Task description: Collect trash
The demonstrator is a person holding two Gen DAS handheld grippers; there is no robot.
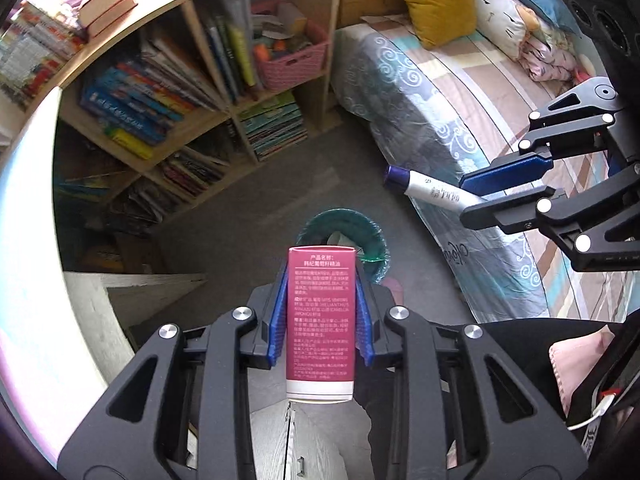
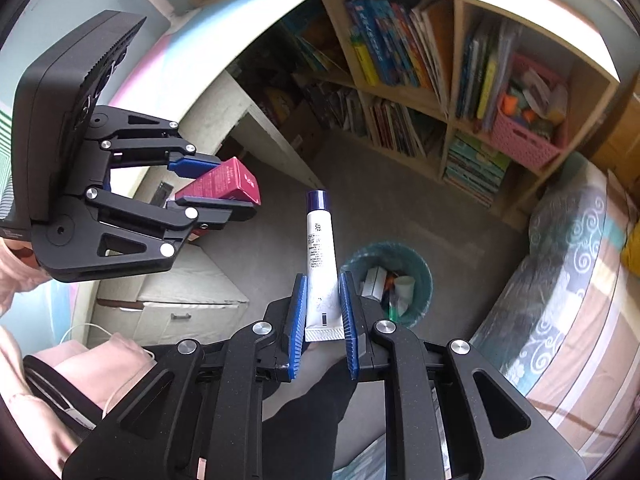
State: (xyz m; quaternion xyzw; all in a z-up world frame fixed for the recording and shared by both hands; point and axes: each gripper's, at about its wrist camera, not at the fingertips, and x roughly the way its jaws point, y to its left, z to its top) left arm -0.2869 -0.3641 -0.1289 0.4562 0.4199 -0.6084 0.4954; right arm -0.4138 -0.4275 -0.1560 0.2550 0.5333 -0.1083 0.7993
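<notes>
One crimson carton (image 1: 321, 320) with white print stands clamped between the left gripper's (image 1: 321, 286) blue fingers (image 1: 279, 320), above the floor (image 1: 280, 184). One white tube (image 2: 321, 264) with a dark blue cap is pinched between the right gripper's (image 2: 323, 300) fingers (image 2: 298, 316). One teal wastebasket (image 2: 416, 264) sits on the floor between bookshelf (image 2: 448, 120) and bed (image 2: 568, 280), holding several discarded packages that are hard to make out; in the left wrist view the carton hides part of its rim.

You hold a tall crimson cardboard carton (image 1: 321, 320) printed with white text, upright, above the teal round wastebasket (image 2: 420, 276) on the grey floor; your white plastic tube (image 2: 321, 268), purple-capped, points cap-up beside it.
</notes>
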